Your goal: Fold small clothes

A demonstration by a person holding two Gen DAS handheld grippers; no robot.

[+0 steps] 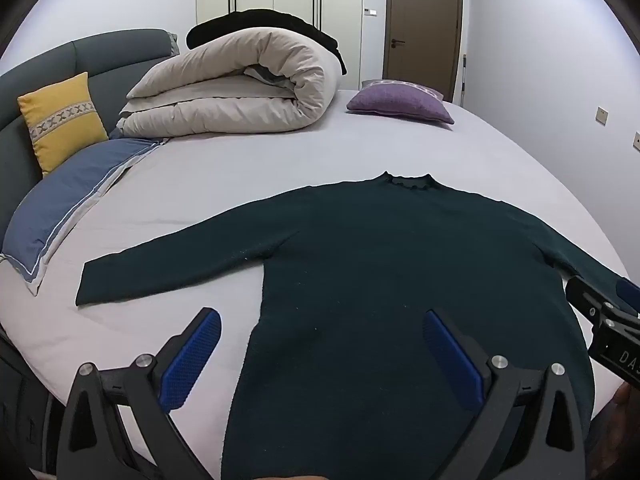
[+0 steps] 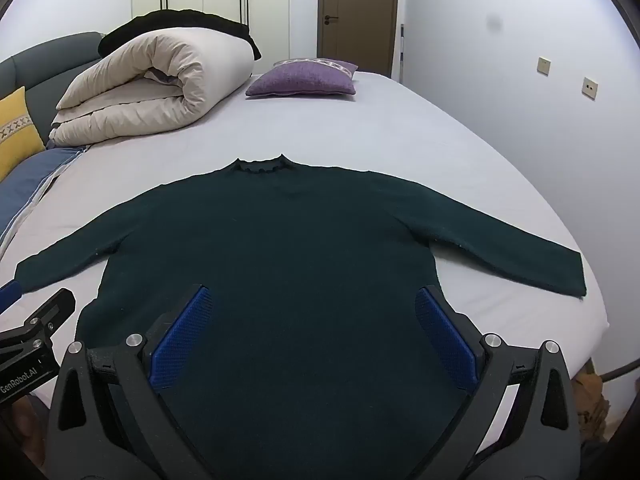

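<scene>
A dark green long-sleeved sweater lies flat on the pale bed sheet, collar away from me, both sleeves spread out. It also shows in the right wrist view. My left gripper is open and empty, hovering over the sweater's lower left side. My right gripper is open and empty, above the sweater's lower middle. The right gripper shows at the right edge of the left wrist view. The left gripper shows at the left edge of the right wrist view.
A rolled beige duvet with a black garment on top lies at the head of the bed. A purple cushion, a yellow cushion and a blue pillow lie nearby. The bed's right edge runs beside the wall.
</scene>
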